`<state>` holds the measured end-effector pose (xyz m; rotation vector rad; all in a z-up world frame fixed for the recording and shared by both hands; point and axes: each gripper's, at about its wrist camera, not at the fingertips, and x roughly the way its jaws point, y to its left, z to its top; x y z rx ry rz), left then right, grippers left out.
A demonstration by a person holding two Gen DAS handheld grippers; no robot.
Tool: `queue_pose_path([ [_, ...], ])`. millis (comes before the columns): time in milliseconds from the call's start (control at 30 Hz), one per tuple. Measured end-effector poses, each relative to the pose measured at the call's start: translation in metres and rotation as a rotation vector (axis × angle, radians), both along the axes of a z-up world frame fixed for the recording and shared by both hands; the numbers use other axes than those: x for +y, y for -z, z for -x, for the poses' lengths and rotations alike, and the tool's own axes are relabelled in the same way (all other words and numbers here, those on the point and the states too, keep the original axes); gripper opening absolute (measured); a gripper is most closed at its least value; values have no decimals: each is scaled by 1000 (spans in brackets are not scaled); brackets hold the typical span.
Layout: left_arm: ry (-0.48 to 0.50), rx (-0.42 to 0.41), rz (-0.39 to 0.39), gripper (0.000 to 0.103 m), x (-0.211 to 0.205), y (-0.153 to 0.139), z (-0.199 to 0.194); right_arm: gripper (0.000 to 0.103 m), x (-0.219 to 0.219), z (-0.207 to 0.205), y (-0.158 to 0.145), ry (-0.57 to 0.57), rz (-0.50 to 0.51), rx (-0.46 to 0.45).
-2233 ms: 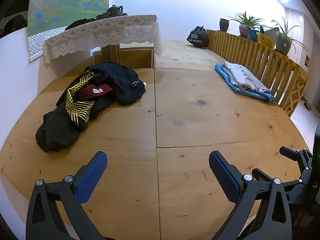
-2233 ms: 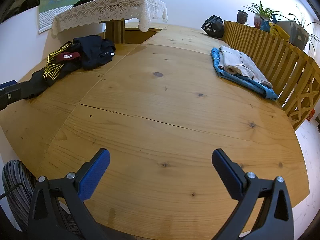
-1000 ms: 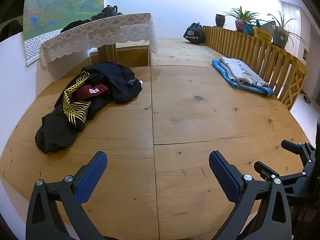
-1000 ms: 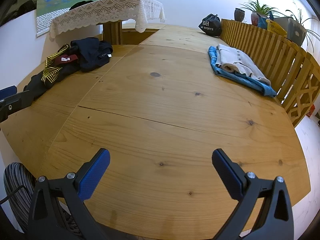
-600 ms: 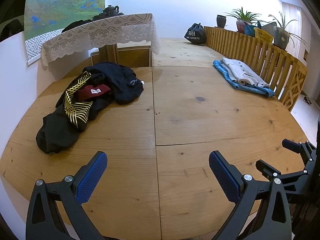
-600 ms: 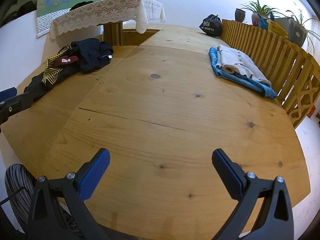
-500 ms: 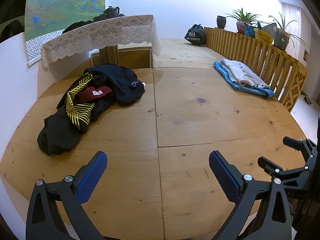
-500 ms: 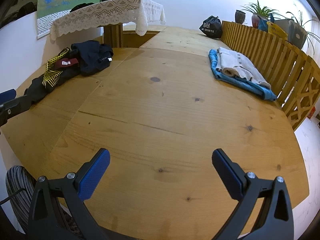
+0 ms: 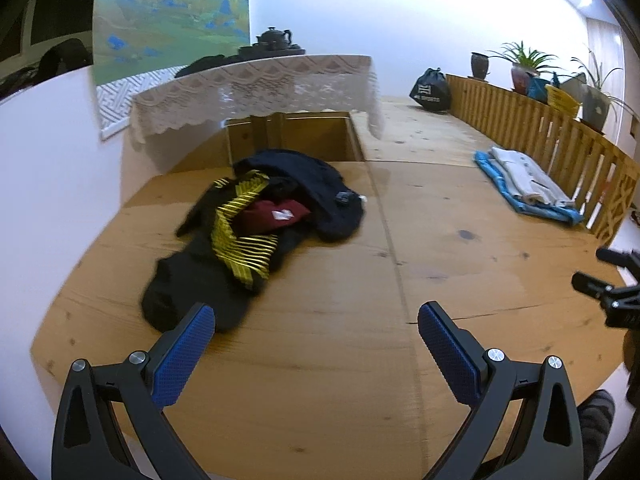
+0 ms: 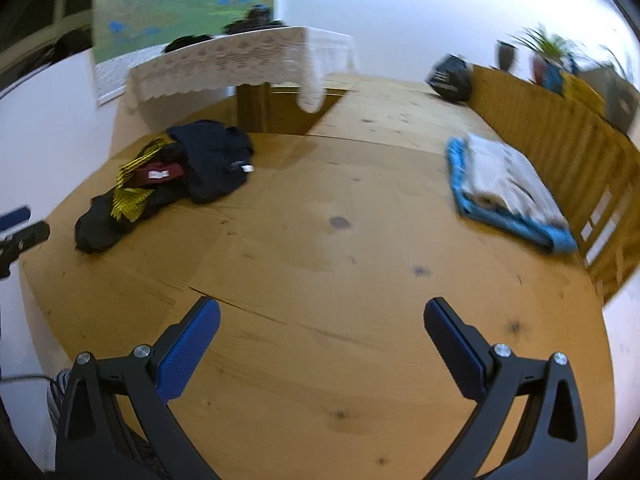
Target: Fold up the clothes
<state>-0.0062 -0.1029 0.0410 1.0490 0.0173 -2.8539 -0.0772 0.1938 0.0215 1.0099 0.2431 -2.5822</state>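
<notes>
Both grippers hang above the near edge of the wooden platform [image 9: 460, 264] with nothing in them. On the left gripper [image 9: 316, 344] the blue-padded fingers [image 9: 182, 360] are spread wide, and its left pad sits just in front of the black end of the unfolded clothes heap [image 9: 260, 232]; that aim suggests this tool is lined up to take the heap first. On the right gripper [image 10: 320, 344] the jaws are equally parted over bare boards near the middle of the near edge, well apart from any cloth, apparently waiting to help once a garment is pulled out.

The heap lies toward the platform's left edge: a black garment with yellow stripes [image 9: 244, 240], a maroon piece with a white label [image 9: 276, 214] tucked into it, and a dark navy garment [image 9: 320, 184] draped over the far end. They overlap, so separating one piece will probably drag the others.

Along the right edge, beside the slatted wooden railing [image 9: 560, 148], a folded stack [image 10: 508, 188] rests, a pale garment on top of a blue one, likely kept there so finished work stays clear of the open central boards, where a garment could be spread flat.

Beyond the heap stands a lace-covered table [image 9: 256, 84] carrying a teapot [image 9: 274, 38].
</notes>
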Motion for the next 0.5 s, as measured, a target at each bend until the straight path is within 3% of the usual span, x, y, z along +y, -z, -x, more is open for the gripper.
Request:
queue_pose_path([
  [167, -5, -9, -10, 102, -42, -13, 5, 103, -34, 24, -18, -91, -42, 13],
  [500, -94, -4, 57, 102, -116, -22, 8, 103, -81, 96, -48, -121, 44, -33],
])
